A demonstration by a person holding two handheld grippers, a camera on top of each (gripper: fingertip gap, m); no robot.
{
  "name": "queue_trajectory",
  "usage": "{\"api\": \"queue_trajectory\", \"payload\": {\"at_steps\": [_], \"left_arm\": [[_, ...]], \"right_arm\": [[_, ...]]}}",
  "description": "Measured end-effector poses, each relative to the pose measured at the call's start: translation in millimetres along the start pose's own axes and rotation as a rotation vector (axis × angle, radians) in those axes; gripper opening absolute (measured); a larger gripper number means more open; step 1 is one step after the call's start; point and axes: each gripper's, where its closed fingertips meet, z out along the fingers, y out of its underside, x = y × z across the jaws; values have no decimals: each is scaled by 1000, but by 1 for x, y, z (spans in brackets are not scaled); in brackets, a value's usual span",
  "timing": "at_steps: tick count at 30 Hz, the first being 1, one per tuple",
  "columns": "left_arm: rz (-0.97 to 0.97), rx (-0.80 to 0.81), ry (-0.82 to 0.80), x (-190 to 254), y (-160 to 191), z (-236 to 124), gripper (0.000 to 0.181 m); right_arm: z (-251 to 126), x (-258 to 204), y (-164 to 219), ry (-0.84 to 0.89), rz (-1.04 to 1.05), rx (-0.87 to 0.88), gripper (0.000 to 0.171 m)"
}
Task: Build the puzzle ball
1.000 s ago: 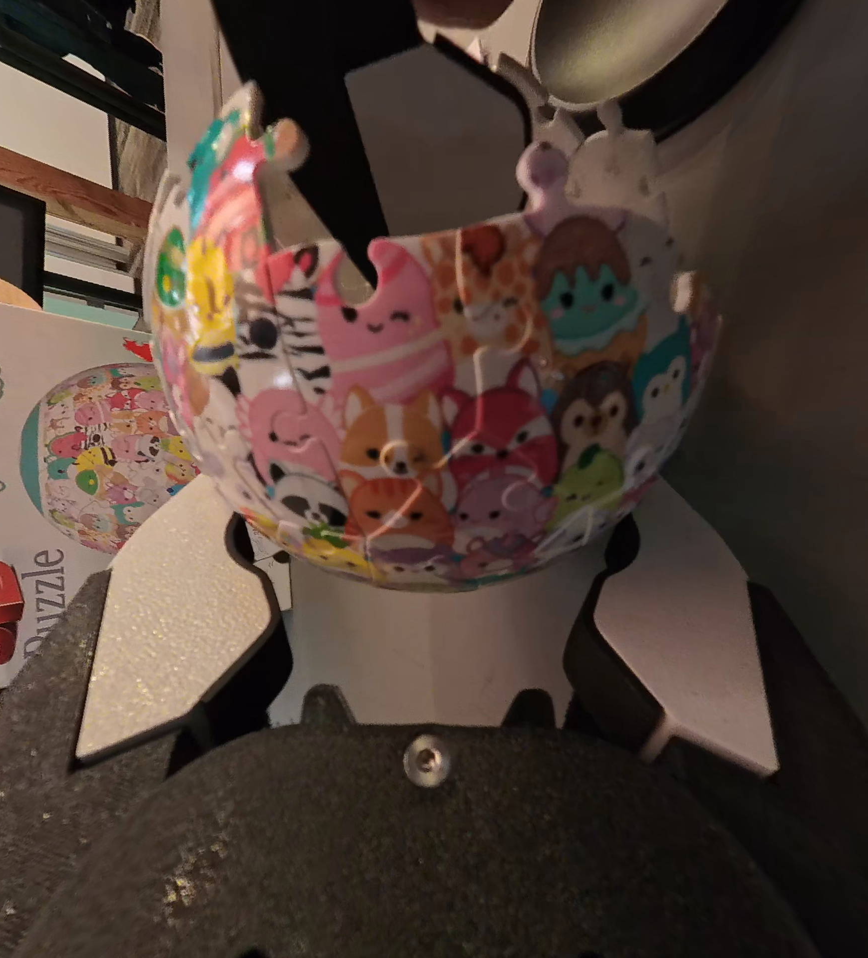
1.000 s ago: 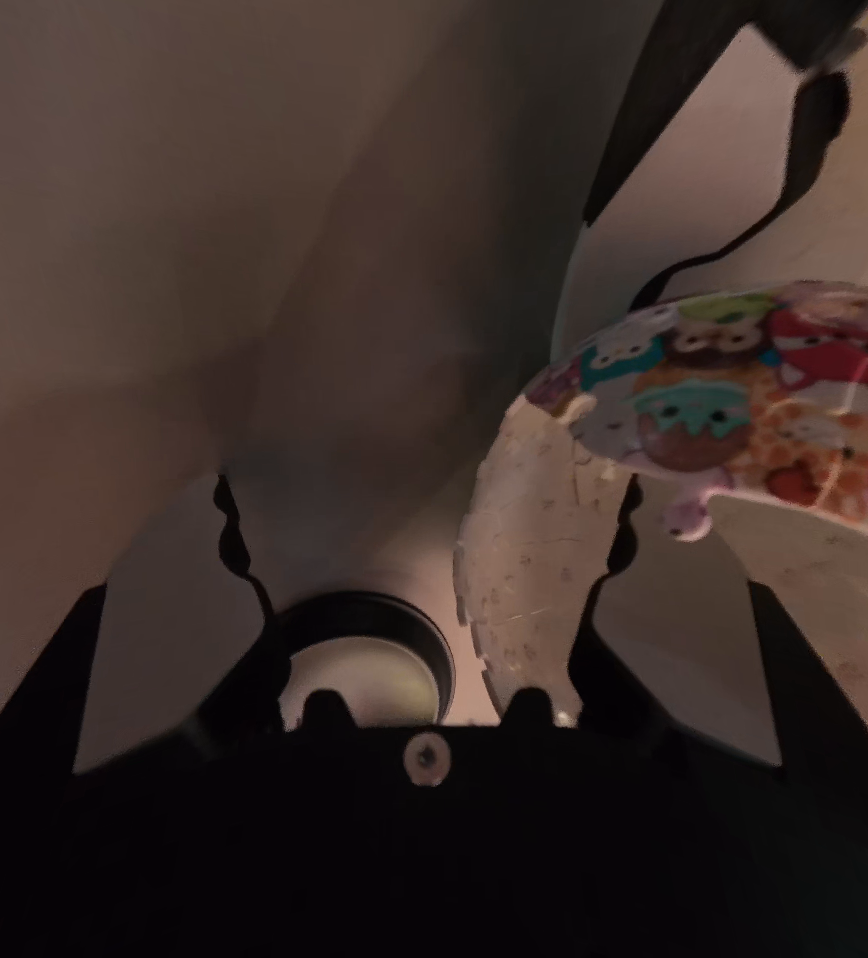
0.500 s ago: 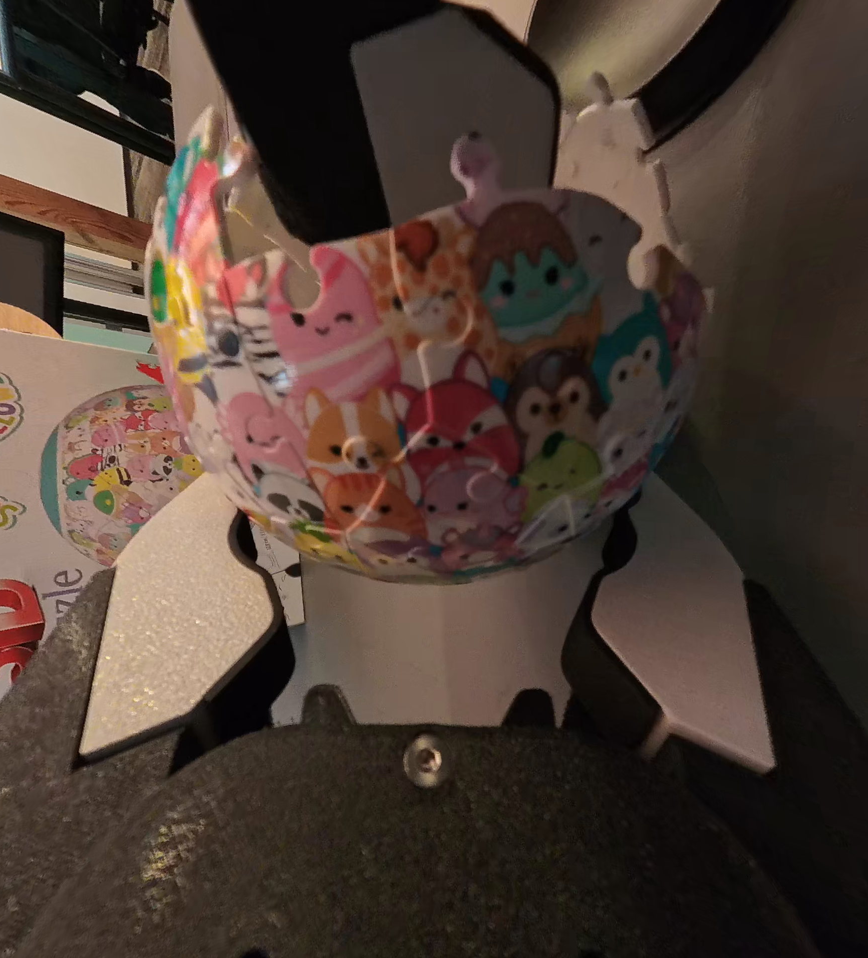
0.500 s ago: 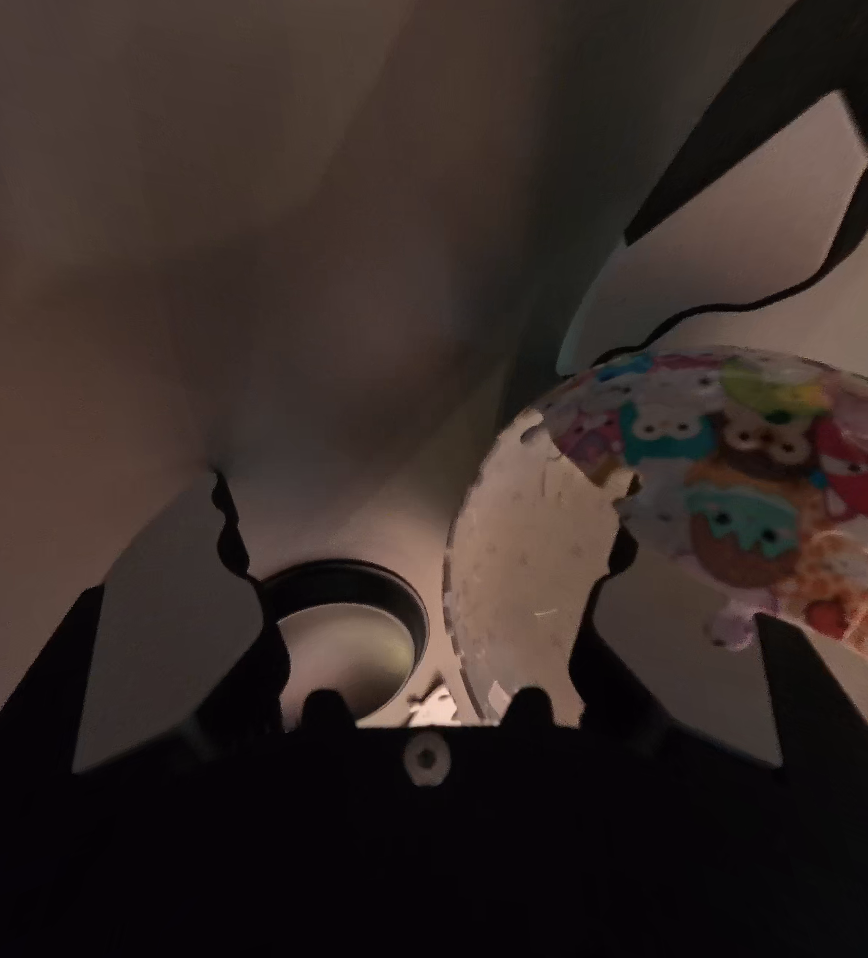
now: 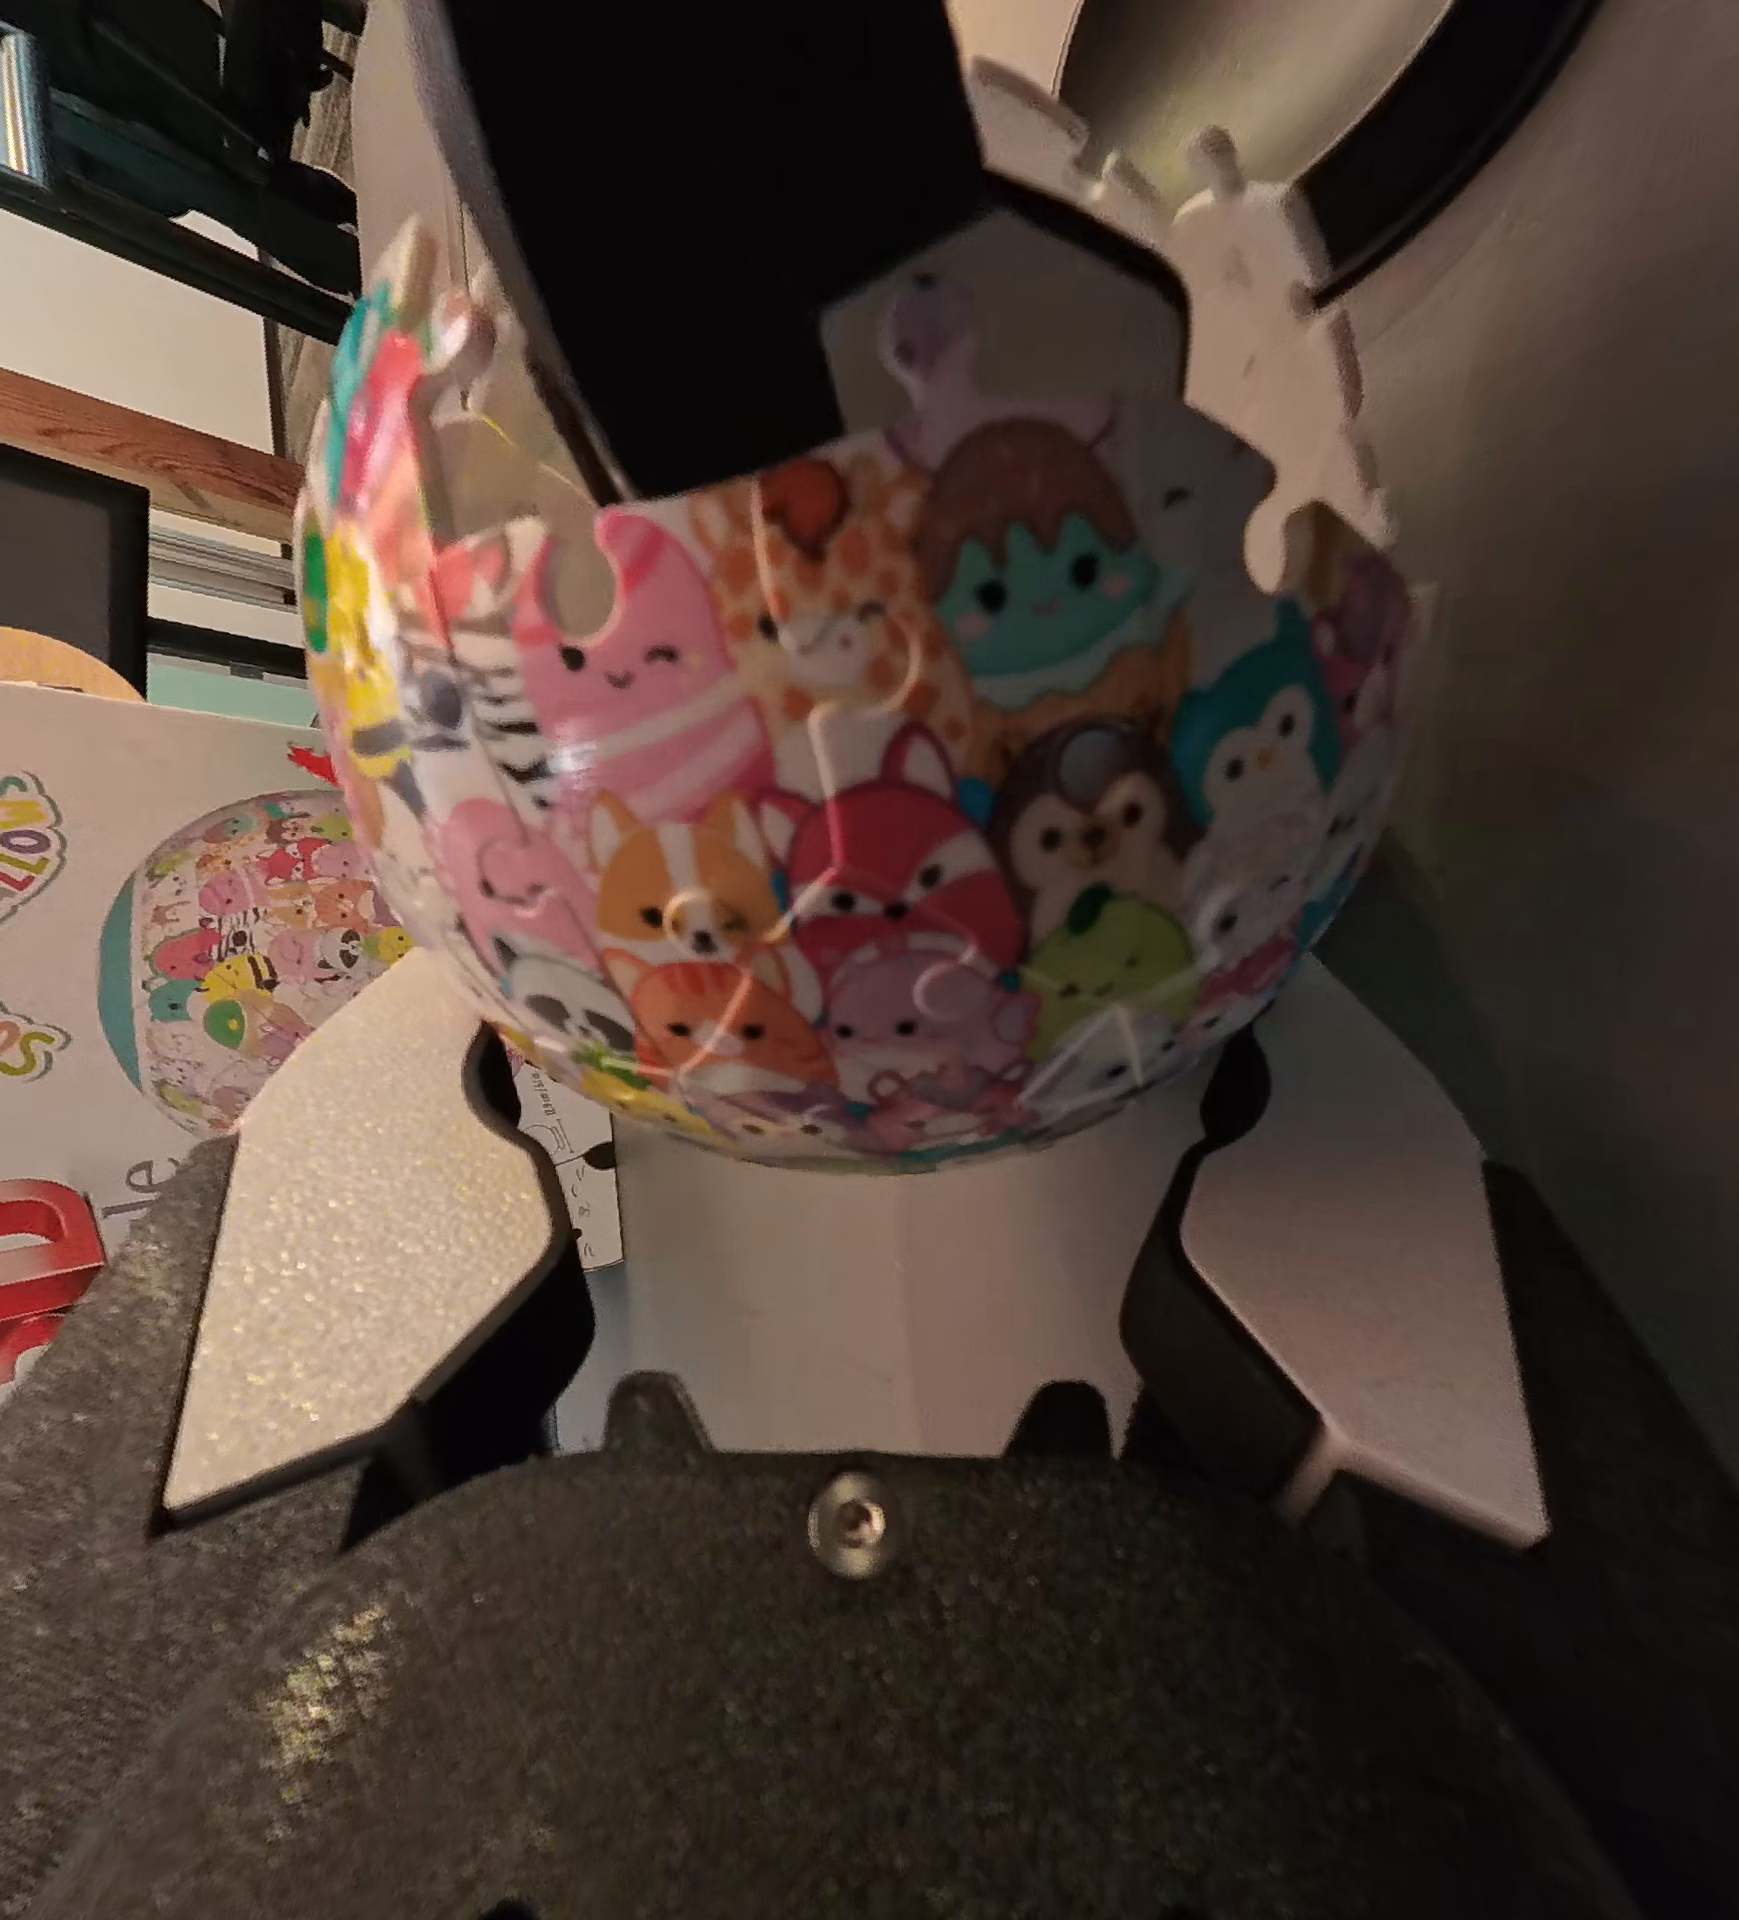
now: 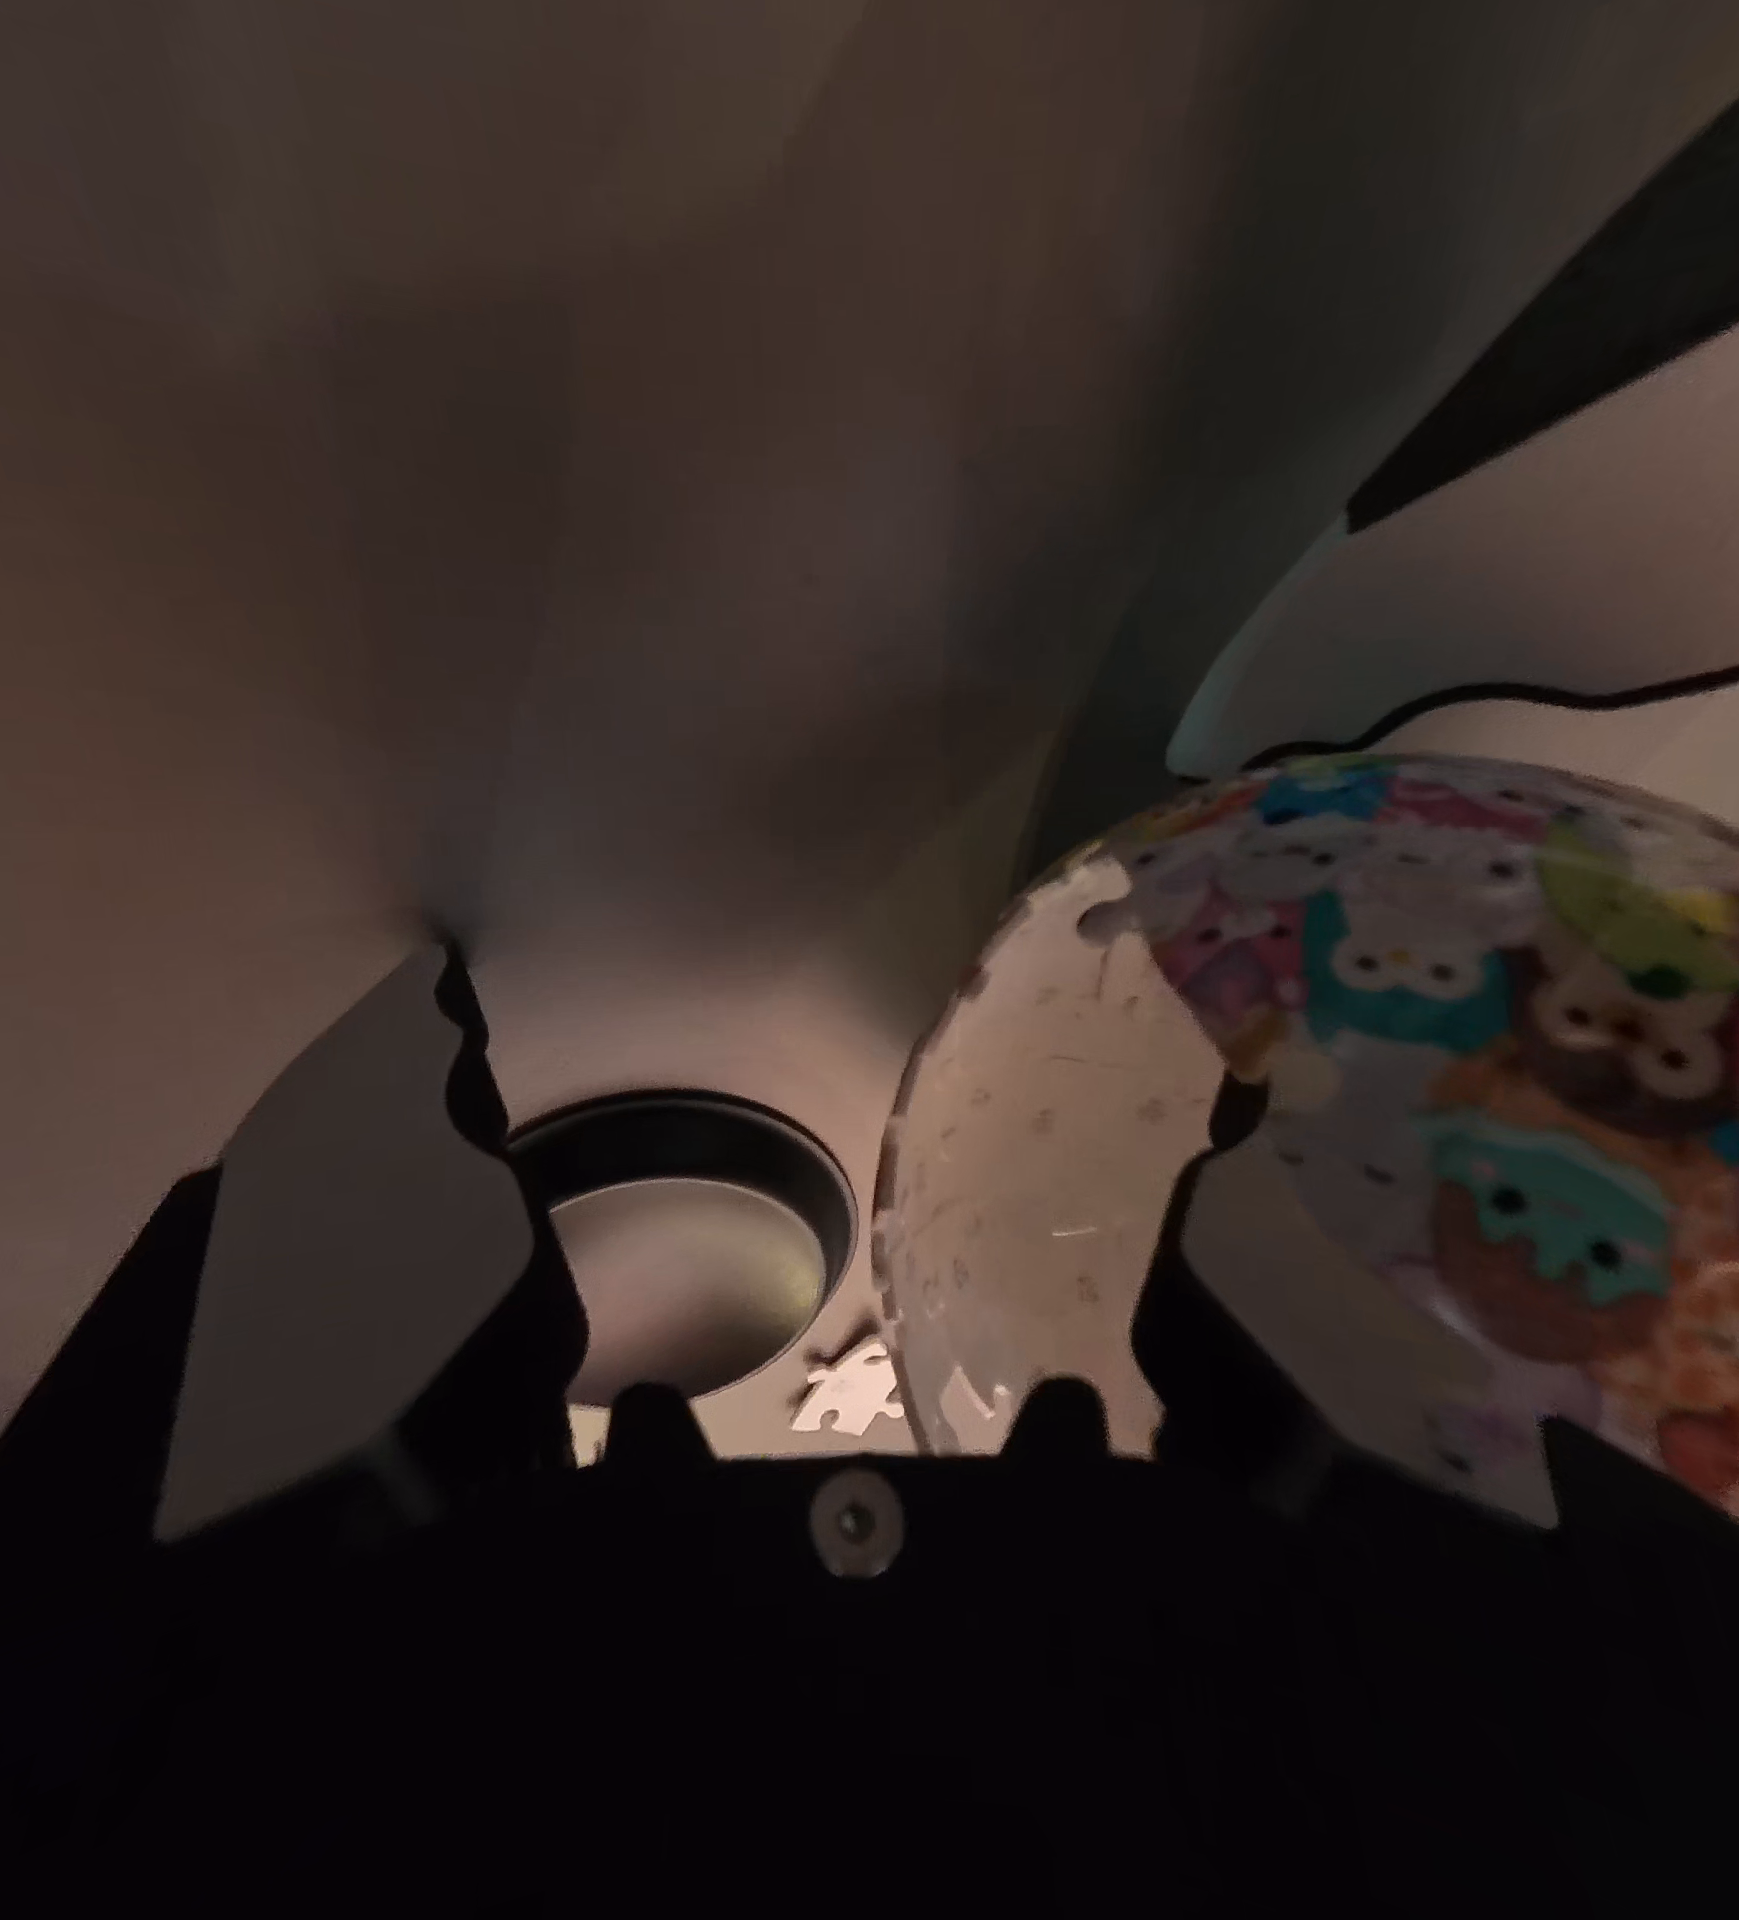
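Two grippers meet at the ball (image 5: 844, 790), a half-built shell of printed pieces whose jagged, unfinished rim faces up and away from the left gripper (image 5: 870, 1132). In the left wrist view the shell sits between that gripper's wide-spread fingers, its rounded bottom just above the gap; whether the pads press it or only cradle it cannot be told. The right gripper (image 5: 740, 239) comes from the far side, pointing back toward the left one, with one dark finger reaching down inside the shell over the rim. In its own view the right gripper (image 6: 849, 1195) stands wide, one finger behind the pale inner wall of the ball (image 6: 1416, 1091); no piece shows between its fingers. So the opening lies toward the right gripper, which is the nearer one to work the rim.

A round black dish (image 6: 683, 1247) sits on the table and looks empty; a loose piece (image 6: 849, 1392) lies beside it. The puzzle box (image 5: 65, 987) stands behind, to the left.
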Motion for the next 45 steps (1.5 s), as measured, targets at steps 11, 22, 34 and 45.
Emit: {"api": "queue_trajectory", "payload": {"at_steps": [11, 22, 34, 45], "left_arm": [[12, 3, -1, -1, 2, 2, 127], [-49, -31, 17, 1, 8, -2, 126], [-321, -40, 42, 11, 21, -24, 124], [-566, 66, 69, 16, 22, -43, 131]], "right_arm": [[0, -4, 7, -48, -21, -24, 128], [-32, 1, 3, 188, 59, 98, 117], [-71, 8, 5, 384, 530, 340, 115], [-68, 23, 18, 317, 1054, 610, 110]]}}
